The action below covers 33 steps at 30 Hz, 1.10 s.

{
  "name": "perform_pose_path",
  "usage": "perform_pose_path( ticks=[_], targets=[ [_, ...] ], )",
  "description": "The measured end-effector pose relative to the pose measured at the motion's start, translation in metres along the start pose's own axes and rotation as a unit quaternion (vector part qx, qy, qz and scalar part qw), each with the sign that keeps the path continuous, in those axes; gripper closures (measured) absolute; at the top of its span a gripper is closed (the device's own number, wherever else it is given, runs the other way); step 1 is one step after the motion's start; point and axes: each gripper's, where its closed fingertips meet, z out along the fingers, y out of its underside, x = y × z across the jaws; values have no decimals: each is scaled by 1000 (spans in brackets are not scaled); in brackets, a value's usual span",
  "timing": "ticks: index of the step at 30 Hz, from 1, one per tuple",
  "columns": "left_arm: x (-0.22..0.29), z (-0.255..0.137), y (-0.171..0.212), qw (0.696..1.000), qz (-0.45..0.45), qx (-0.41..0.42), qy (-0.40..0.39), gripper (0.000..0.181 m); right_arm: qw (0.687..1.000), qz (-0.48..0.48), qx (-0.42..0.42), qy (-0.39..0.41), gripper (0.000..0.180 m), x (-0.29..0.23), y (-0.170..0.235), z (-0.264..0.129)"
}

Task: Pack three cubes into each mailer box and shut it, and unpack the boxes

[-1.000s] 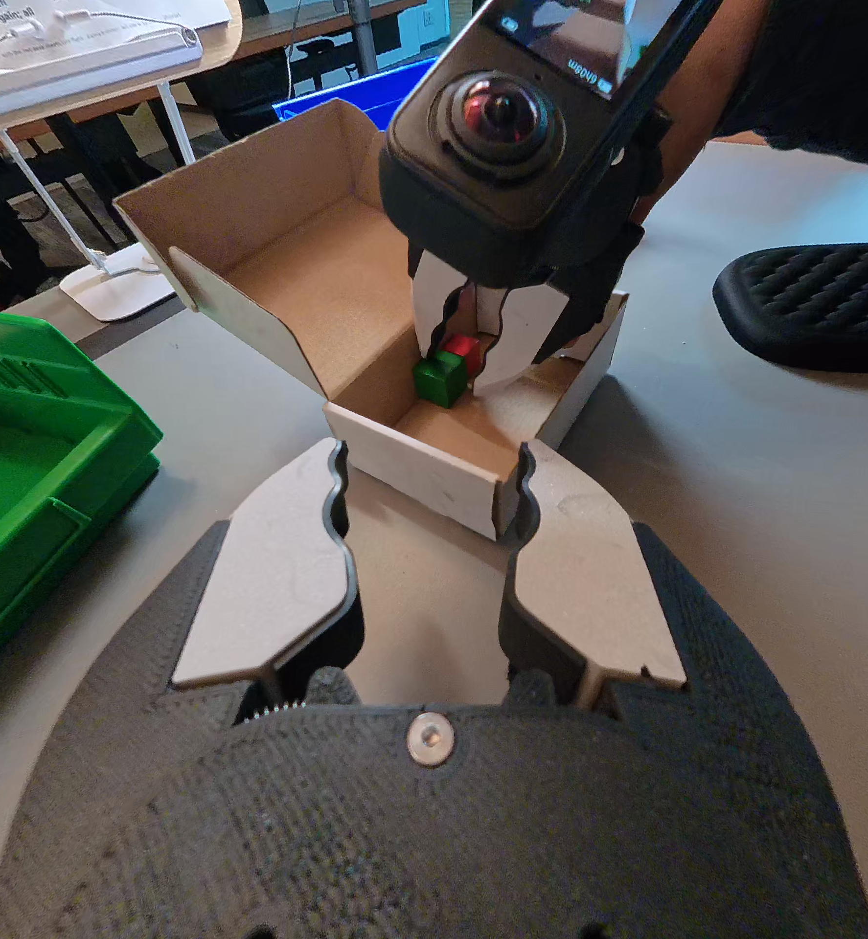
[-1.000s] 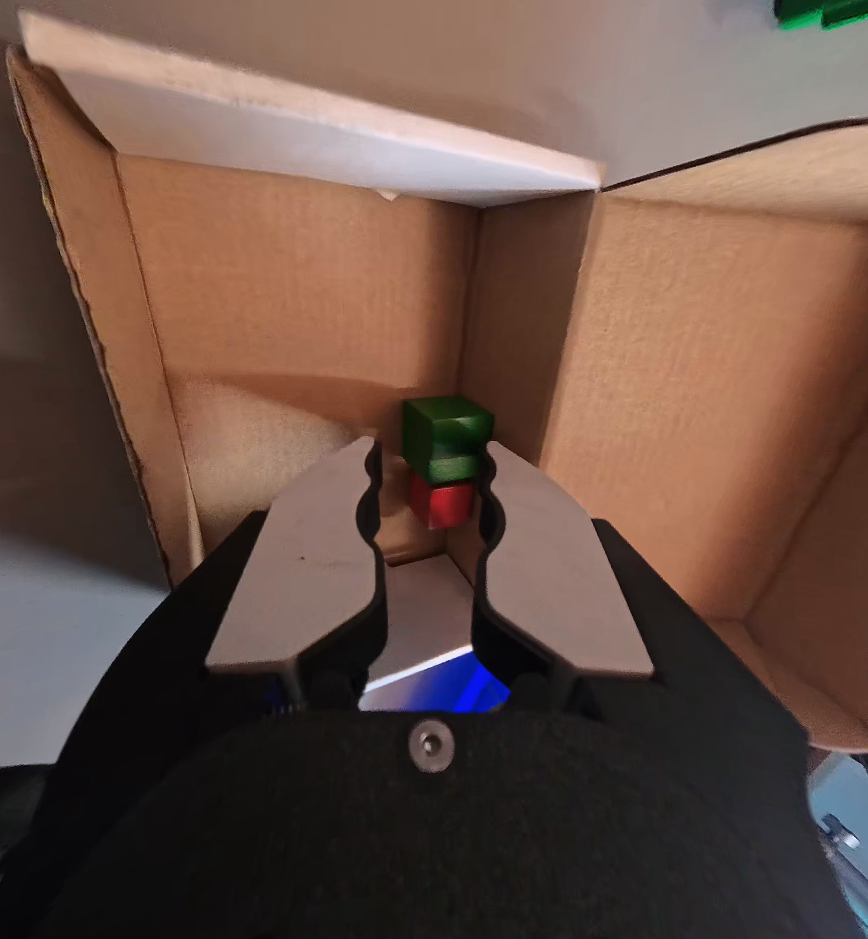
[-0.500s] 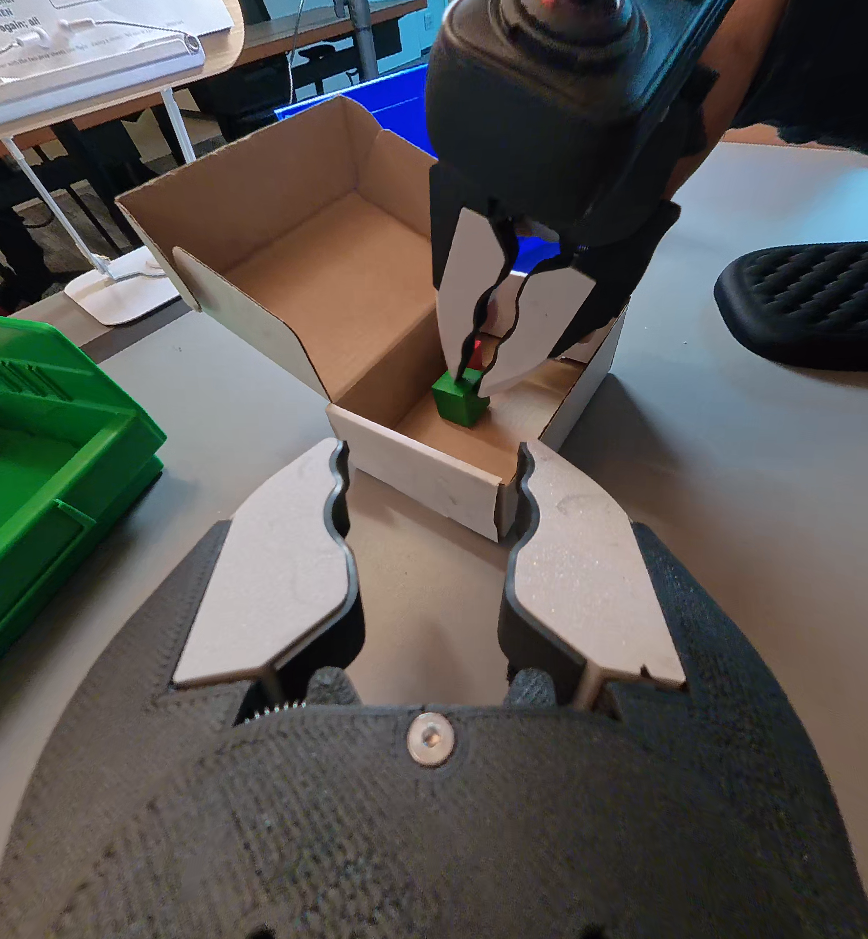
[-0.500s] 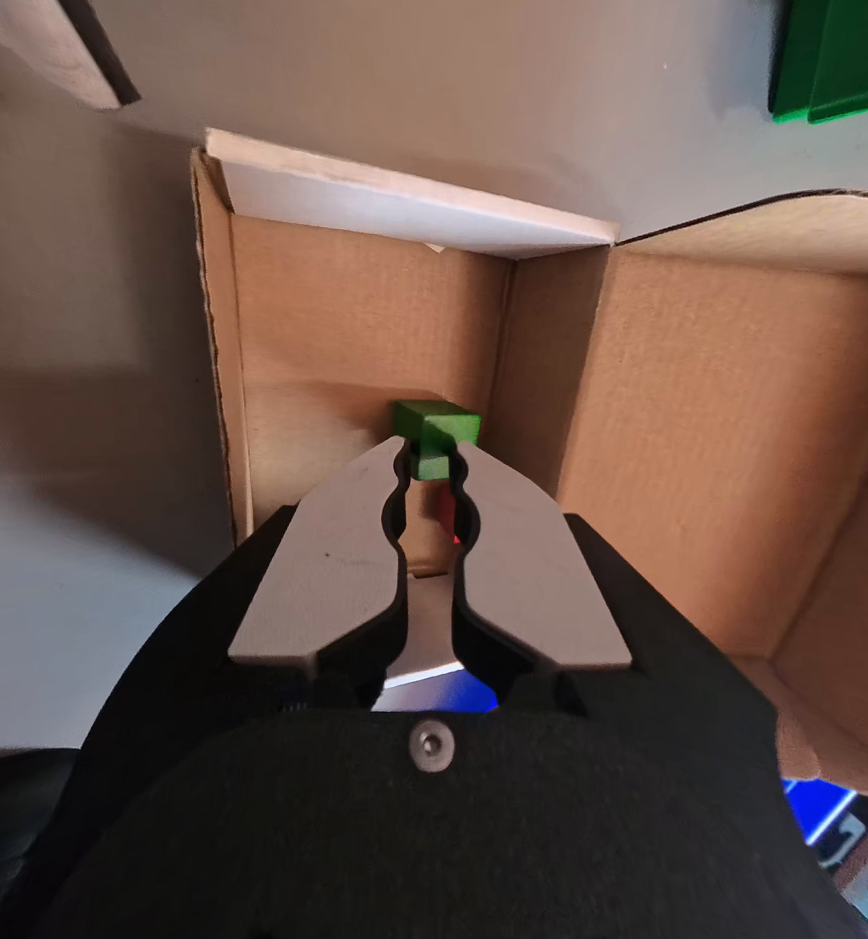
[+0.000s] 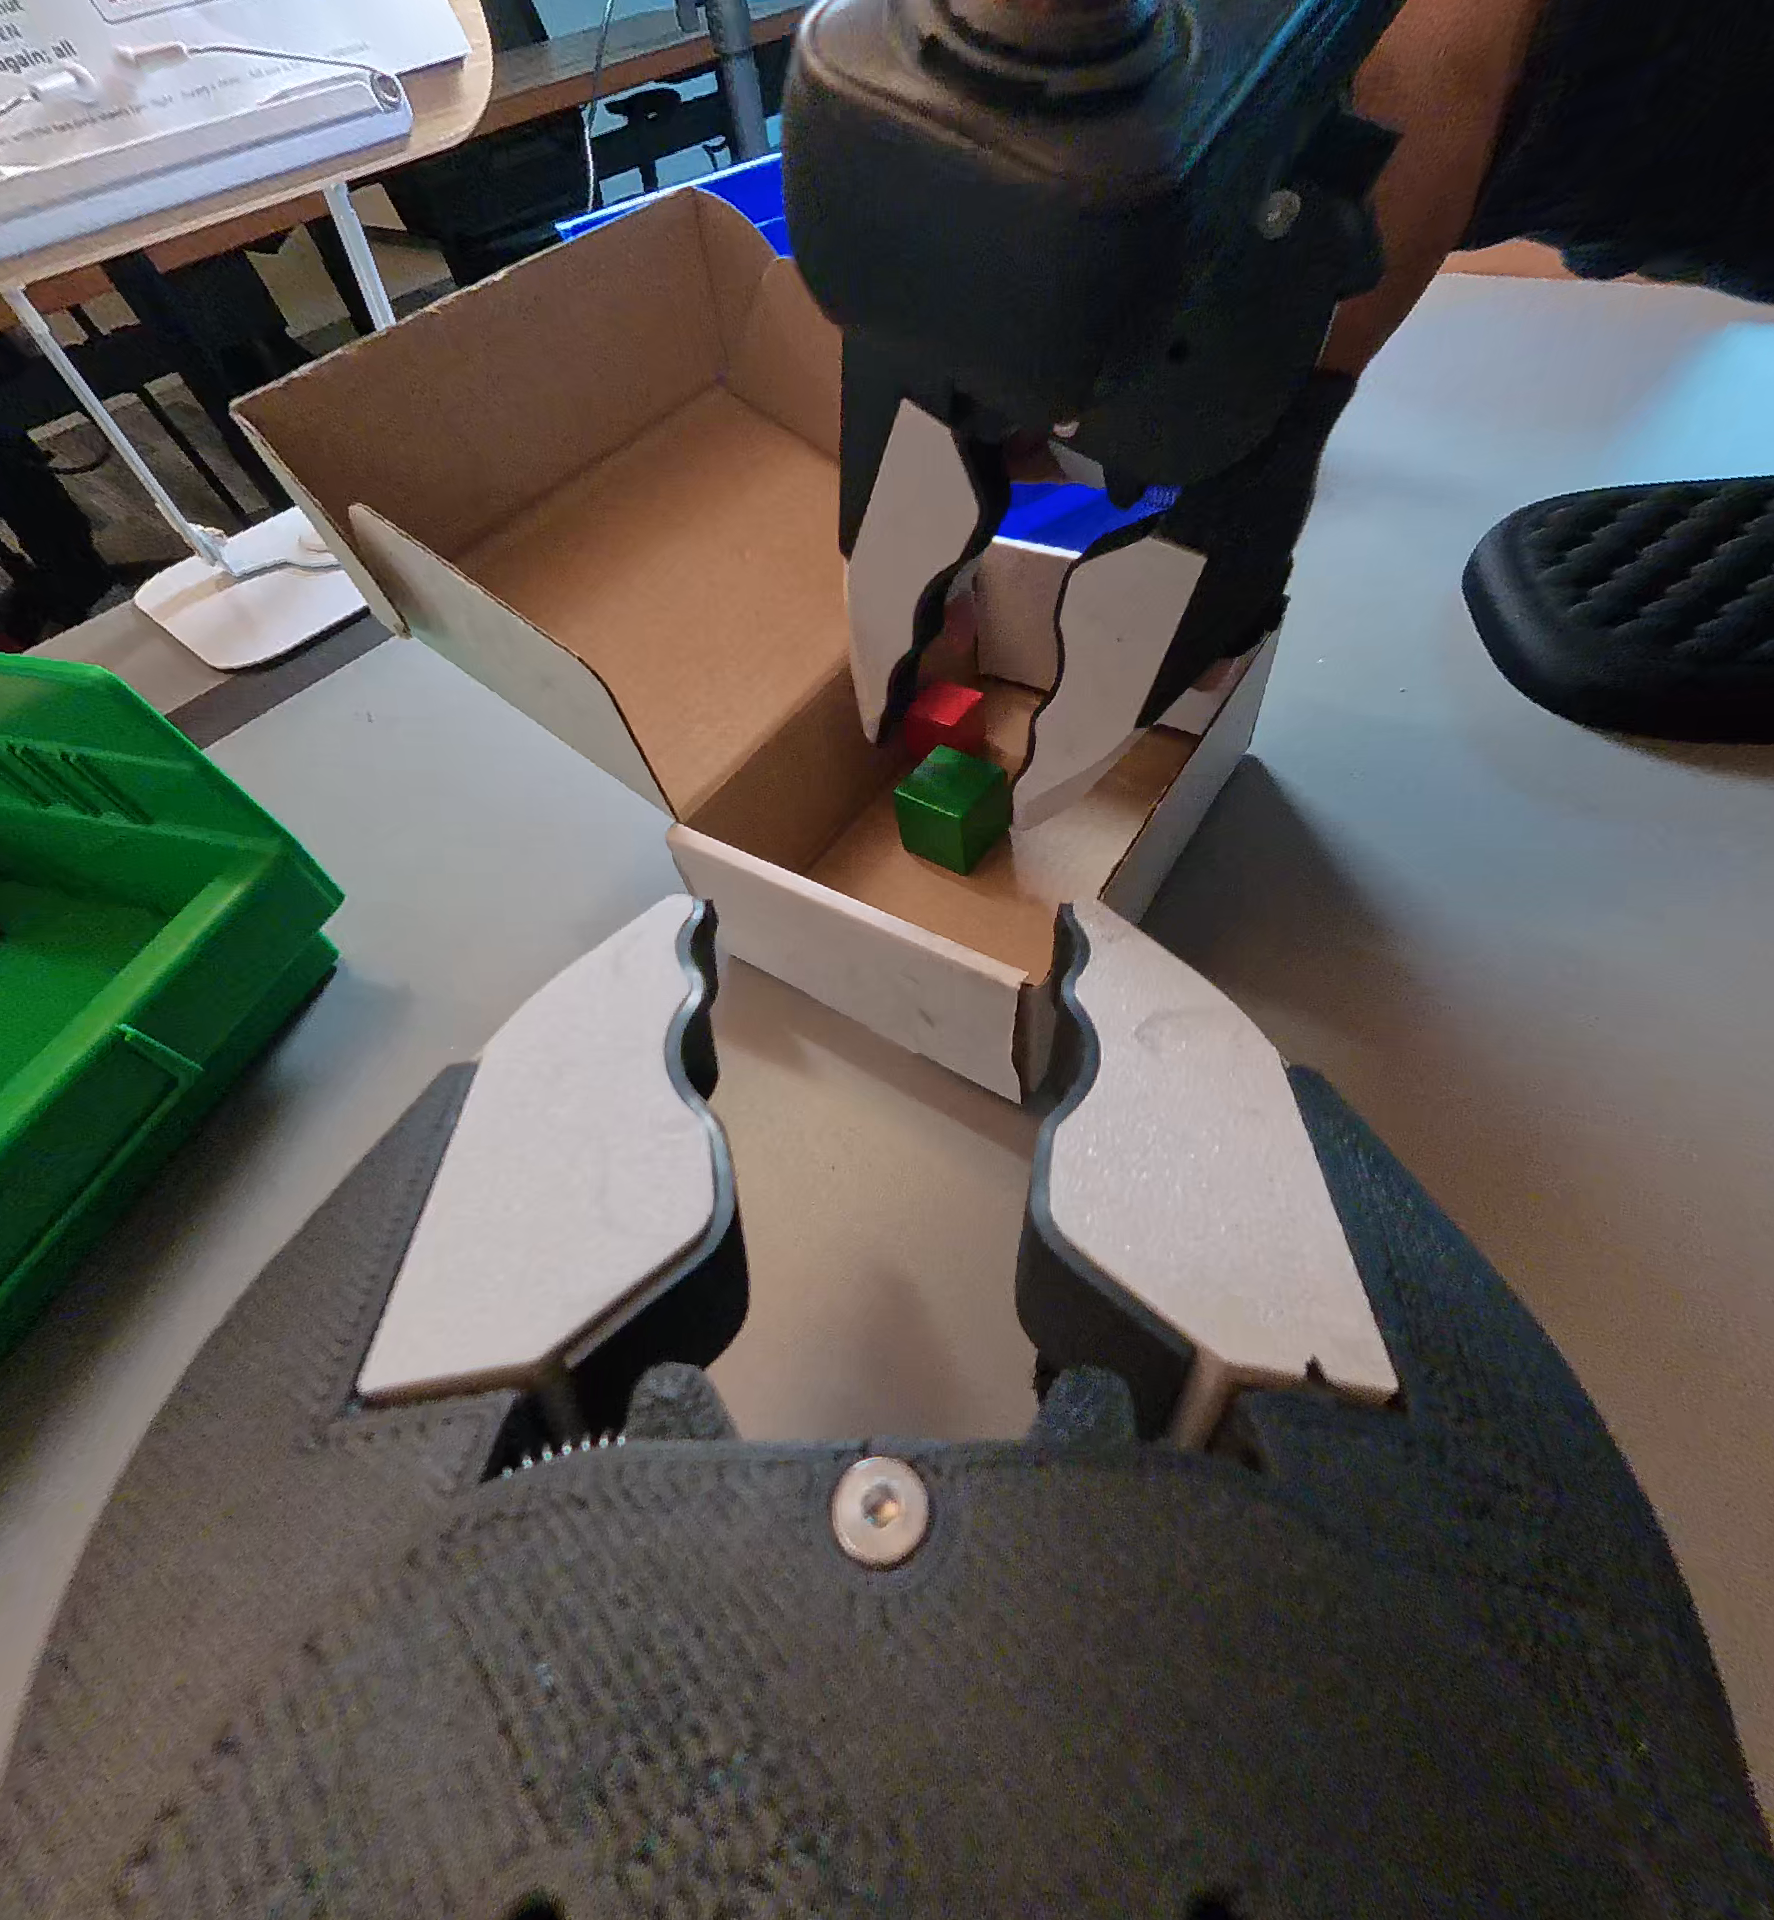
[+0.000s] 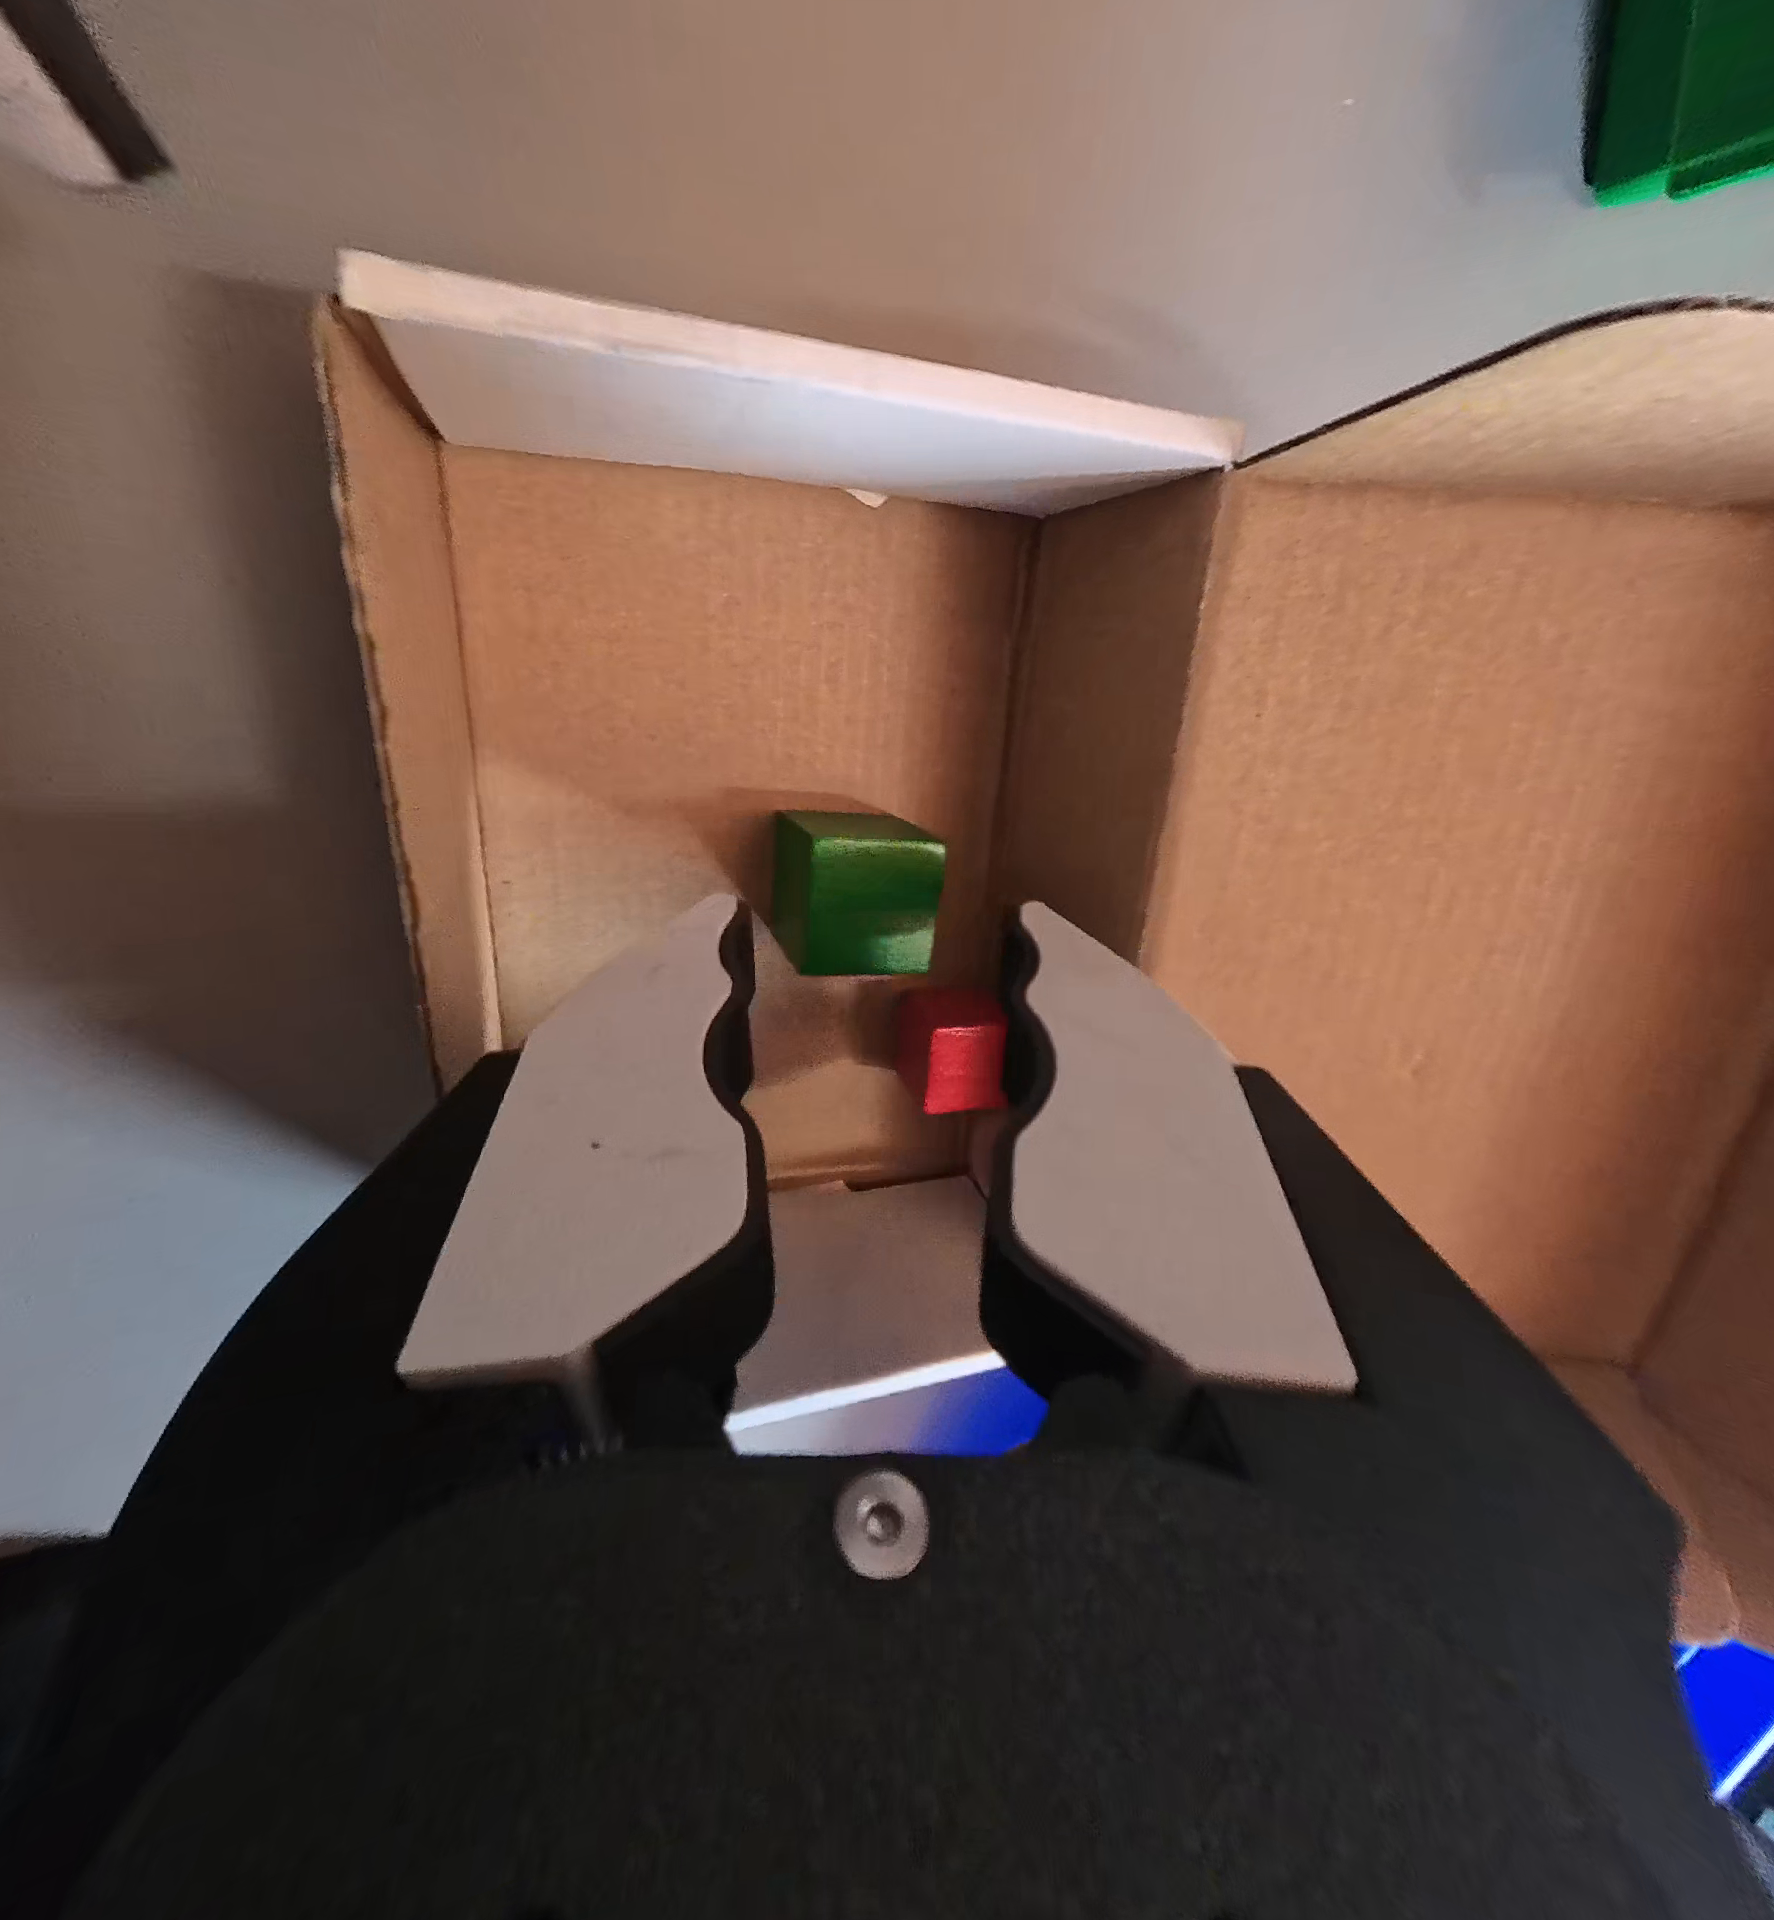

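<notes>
An open mailer box (image 5: 862,966), white outside and brown inside, stands on the grey table with its lid folded back to the left. A green cube (image 5: 950,810) and a red cube (image 5: 945,715) lie on its floor near the lid-side wall. My right gripper (image 5: 956,774) hangs over them, open and empty. In the right wrist view the right gripper (image 6: 878,925) is just above the green cube (image 6: 857,894), and the red cube (image 6: 950,1049) lies by its right finger. My left gripper (image 5: 883,925) is open and empty, just in front of the box's front wall.
A green bin (image 5: 83,935) sits at the left, and its corner shows in the right wrist view (image 6: 1714,94). A black padded rest (image 5: 1672,603) lies at the right. A white document stand (image 5: 249,592) and a blue bin (image 5: 696,208) are behind the box. Across from one pair of fingers to the other is roughly 11 centimetres. The black padded rest (image 5: 1672,603) sits 20 centimetres or so from the ends of my right fingers.
The right gripper's jaws were nearly shut around the red cube half a second ago and have opened wide. The red cube now lies free beside the green one. The left gripper has not moved.
</notes>
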Motion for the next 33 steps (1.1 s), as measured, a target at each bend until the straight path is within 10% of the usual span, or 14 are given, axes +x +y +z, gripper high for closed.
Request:
perform_pose_path(
  ticks=[17, 33],
  targets=[
    [0, -1, 0, 1000, -1, -1, 1, 120, 999, 7, 29, -24, 152, -5, -4, -7],
    [-1, 0, 2, 1000, -1, -6, -1, 121, 996, 30, 49, 74, 152, 37, 20, -102]
  ],
)
